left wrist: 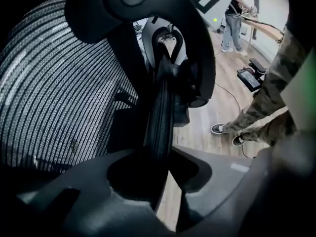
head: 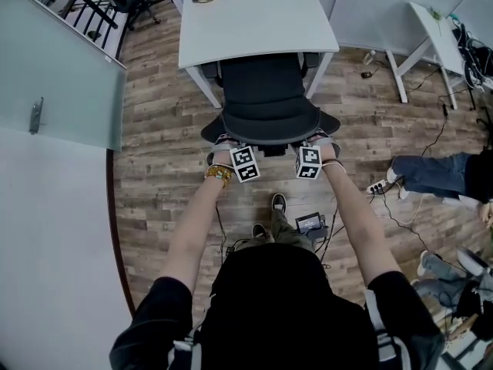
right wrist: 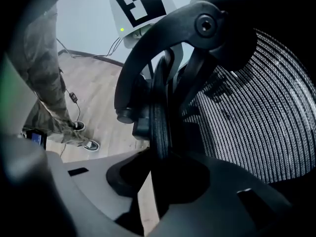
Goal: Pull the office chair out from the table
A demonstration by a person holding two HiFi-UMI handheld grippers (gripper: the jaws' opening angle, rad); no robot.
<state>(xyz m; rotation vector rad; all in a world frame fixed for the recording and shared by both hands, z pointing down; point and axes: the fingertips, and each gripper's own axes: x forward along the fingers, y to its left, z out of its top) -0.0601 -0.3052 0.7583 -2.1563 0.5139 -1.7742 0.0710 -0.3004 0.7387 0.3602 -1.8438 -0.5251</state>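
You have both holds made. The left gripper (left wrist: 162, 179) has its jaws clamped on the left part of the chair (head: 266, 91) back's top rim (left wrist: 160, 112), the thin black edge standing between the pads. The right gripper (right wrist: 148, 181) grips the same rim (right wrist: 159, 117) further right, with the mesh (right wrist: 256, 107) beside it. From your head view the two grippers sit side by side on the near edge of the backrest, evenly spaced about its middle.

The chair itself is not out yet. Its backrest faces you, and the seat runs away from you with its far part under the near edge of the white surface (head: 254, 21), armrests level with that edge. So I judge the grasp done and the pull barely started, if at all.

What is left is rolling the chair toward you until the seat and armrests stand free of the surface. The floor just behind it holds your own feet (head: 279, 203) and a small device (head: 312, 223) with cables, so the room to draw back looks tight.
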